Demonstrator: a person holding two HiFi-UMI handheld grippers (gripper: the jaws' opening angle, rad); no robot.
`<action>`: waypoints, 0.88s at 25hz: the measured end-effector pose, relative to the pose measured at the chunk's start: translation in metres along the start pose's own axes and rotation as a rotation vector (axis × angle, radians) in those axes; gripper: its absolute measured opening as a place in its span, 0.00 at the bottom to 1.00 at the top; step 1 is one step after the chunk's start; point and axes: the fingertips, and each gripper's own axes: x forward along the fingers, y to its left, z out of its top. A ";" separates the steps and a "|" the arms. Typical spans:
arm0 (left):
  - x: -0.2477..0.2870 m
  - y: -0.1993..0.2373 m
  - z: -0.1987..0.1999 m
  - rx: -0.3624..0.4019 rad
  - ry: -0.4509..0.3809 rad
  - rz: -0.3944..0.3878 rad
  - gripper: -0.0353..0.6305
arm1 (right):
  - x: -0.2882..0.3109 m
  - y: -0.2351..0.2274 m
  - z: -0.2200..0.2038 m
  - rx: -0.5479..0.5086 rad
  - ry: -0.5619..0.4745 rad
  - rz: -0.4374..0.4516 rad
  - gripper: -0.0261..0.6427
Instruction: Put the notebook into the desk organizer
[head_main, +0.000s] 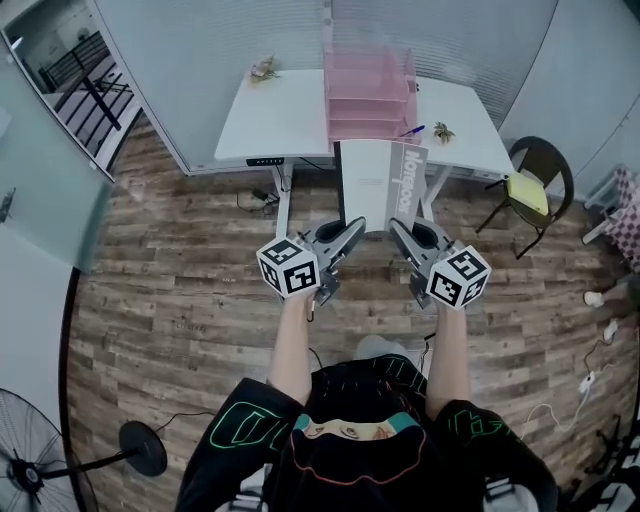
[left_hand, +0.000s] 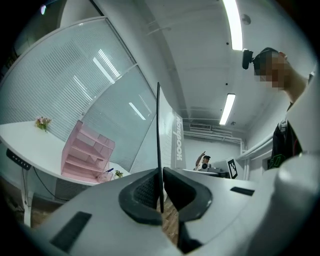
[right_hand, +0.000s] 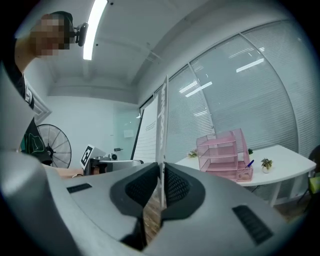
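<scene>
Office room with a plank floor and one white surface (head_main: 270, 120) well ahead of both jaws. Item one: notebook (head_main: 380, 185), count one, held off the floor out in front of me and not yet at the surface. Item two: left gripper (head_main: 352, 230), jaws pressed together on a thin edge of the notebook, which stands upright between them. Item three: right gripper (head_main: 398, 230), jaws likewise nipped tight on the notebook's other near edge; grippers, count two. Item four: pink desk organizer (head_main: 368, 95), count one, standing on the surface straight beyond the notebook, its open tiers facing me. Sundries: small plants, count two, one (head_main: 265, 68) ahead and left of the jaws, one (head_main: 443, 131) ahead and right; blue pen (head_main: 412, 131), count one, beside the organizer. Step in hand, as I judge it: carrying. Next move calls for bringing both grippers forward together, keeping the notebook taut, and lining it up with one tier before letting go.
</scene>
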 end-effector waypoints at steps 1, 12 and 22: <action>0.000 -0.002 0.005 0.015 -0.006 -0.005 0.07 | 0.000 0.000 0.004 0.001 -0.013 -0.004 0.07; 0.022 0.048 0.018 0.092 0.011 0.064 0.06 | 0.050 -0.047 0.007 0.016 -0.018 0.041 0.07; 0.062 0.155 0.046 0.107 0.049 0.166 0.06 | 0.143 -0.126 0.010 0.071 -0.016 0.114 0.07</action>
